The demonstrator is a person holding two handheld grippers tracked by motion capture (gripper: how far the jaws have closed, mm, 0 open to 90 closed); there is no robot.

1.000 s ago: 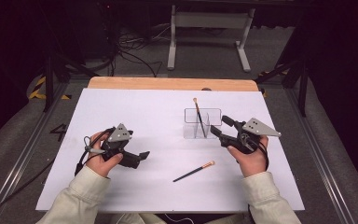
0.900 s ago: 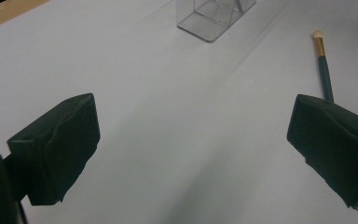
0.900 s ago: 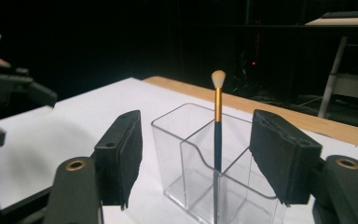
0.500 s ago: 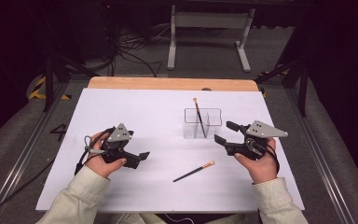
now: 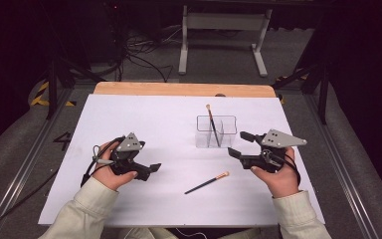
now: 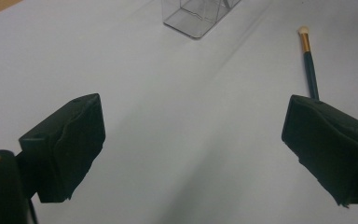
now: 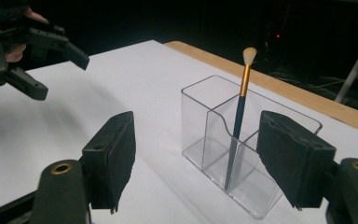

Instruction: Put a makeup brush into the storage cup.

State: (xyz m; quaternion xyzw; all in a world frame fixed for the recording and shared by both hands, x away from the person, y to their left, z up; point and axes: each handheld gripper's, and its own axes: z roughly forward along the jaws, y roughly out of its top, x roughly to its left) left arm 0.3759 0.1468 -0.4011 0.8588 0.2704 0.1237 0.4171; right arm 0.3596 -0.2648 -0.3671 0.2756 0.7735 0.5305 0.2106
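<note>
High view has the right gripper (image 5: 235, 144) empty, its jaws just opened, beside the clear holder (image 5: 216, 131) with one brush (image 5: 212, 125) upright inside. Left gripper (image 5: 153, 169) gapes too; the loose brush (image 5: 207, 182) lies between them. A careless sweep could topple that holder.

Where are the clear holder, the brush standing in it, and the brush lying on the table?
clear holder (image 5: 204, 140), high view, front wall.
standing brush (image 7: 239, 116), right gripper view, dark handle.
lying brush (image 5: 205, 183), high view, middle of handle.
</note>
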